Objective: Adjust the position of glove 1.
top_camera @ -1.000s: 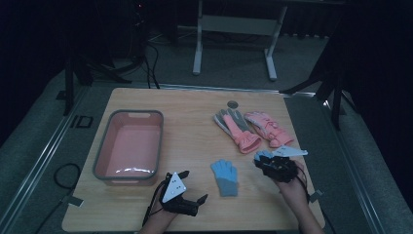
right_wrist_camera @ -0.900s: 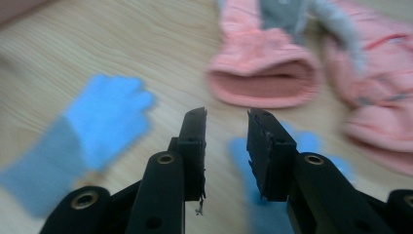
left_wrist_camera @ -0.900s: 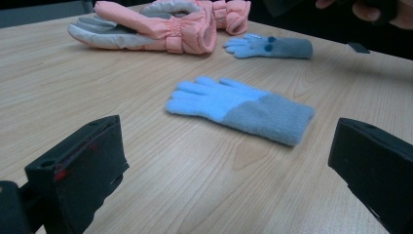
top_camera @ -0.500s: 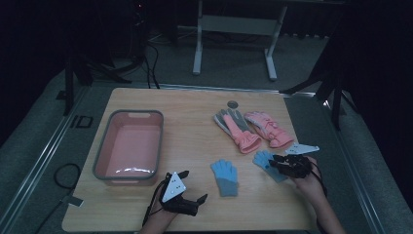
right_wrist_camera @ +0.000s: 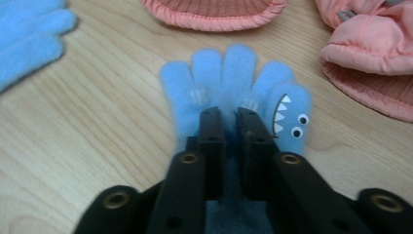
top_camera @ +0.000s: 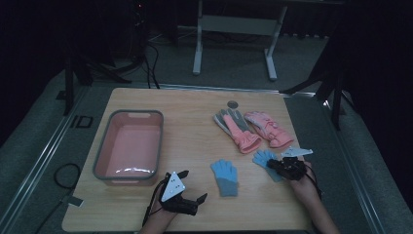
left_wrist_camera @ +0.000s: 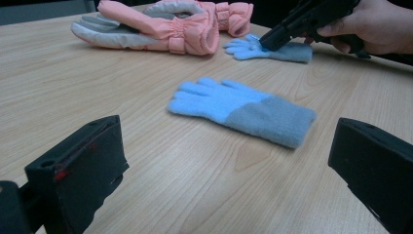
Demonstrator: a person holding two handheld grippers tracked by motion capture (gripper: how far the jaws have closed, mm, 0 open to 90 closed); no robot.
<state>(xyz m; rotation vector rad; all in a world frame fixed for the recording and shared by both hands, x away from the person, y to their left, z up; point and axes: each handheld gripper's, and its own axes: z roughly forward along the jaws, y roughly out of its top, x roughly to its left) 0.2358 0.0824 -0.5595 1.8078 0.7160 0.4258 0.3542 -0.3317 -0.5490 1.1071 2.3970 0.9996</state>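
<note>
A small blue glove (right_wrist_camera: 229,78) with a shark face on its thumb lies flat on the wooden table (top_camera: 195,105). My right gripper (right_wrist_camera: 229,119) is shut on this glove's palm; its jaws have just been closing and pinch the fabric. From above, the right gripper (top_camera: 271,165) sits on that glove (top_camera: 263,157) at the table's right. A second blue glove (top_camera: 225,176) with a grey cuff lies to its left. My left gripper (top_camera: 194,185) stands open near the front edge, facing this second glove (left_wrist_camera: 243,109) and apart from it.
Two pink winter gloves (top_camera: 241,130) (top_camera: 268,127) lie behind the blue ones. A pink bin (top_camera: 127,112) with a grey rim stands on the table's left half. A small round disc (top_camera: 233,104) sits near the far edge.
My right gripper has come down onto the shark-face glove and its jaws have drawn together on it. The left gripper has stayed where it was.
</note>
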